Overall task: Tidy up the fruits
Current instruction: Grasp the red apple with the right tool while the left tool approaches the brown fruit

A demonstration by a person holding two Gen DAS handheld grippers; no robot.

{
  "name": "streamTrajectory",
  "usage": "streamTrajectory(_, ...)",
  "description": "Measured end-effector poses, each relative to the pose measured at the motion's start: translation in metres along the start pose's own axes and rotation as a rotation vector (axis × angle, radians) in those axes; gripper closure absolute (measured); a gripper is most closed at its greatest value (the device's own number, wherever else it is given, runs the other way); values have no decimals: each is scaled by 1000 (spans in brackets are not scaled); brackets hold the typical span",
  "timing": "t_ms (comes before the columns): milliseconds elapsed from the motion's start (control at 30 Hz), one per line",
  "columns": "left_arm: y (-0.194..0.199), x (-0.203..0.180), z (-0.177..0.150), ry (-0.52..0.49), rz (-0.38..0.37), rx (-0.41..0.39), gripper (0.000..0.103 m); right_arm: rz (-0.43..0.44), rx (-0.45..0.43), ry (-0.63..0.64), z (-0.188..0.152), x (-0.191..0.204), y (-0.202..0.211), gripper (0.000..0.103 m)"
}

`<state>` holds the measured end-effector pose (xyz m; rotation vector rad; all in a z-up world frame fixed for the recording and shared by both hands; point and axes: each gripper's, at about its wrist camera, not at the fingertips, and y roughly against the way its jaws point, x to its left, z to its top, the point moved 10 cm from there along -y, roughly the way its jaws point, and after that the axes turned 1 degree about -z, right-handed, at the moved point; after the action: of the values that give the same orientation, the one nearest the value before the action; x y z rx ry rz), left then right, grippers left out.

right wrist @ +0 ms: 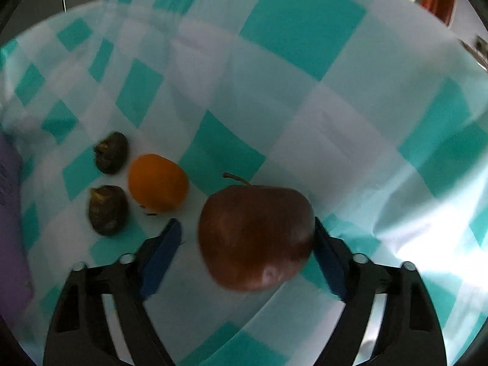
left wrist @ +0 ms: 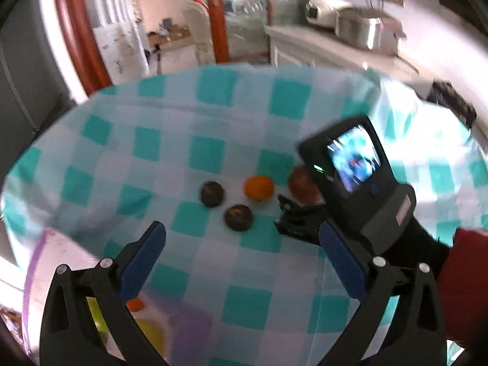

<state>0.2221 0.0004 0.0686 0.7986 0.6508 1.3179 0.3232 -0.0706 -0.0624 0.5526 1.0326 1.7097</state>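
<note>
Lying on checked cloth (right wrist: pixel 299 24): one apple (right wrist: pixel 256 238); one orange (right wrist: pixel 157 183); two dark fruits (right wrist: pixel 111 152)

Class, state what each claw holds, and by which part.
Nothing. The apple sits inside the open right claw, not clamped; the left claw is empty.

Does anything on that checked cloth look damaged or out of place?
Nothing is spilled or broken. The two dark fruits look wrinkled and dull beside the smooth orange and the red apple, but blur hides whether they are spoiled. The tablecloth is rumpled.
</note>
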Motion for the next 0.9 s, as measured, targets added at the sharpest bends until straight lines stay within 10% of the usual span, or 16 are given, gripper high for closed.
streamTrajectory(200,-49,-14,-24,13,-21,98,2,49,-60,27,0,-2,0,39)
streamTrajectory(433,-117,-1,-28,128,89,121,2,4,-109,-239,-43,-61,29,39)
streamTrajectory(900,-161,31,-35,215,108,73,51,14,-97,-287,-76,-72,35,38)
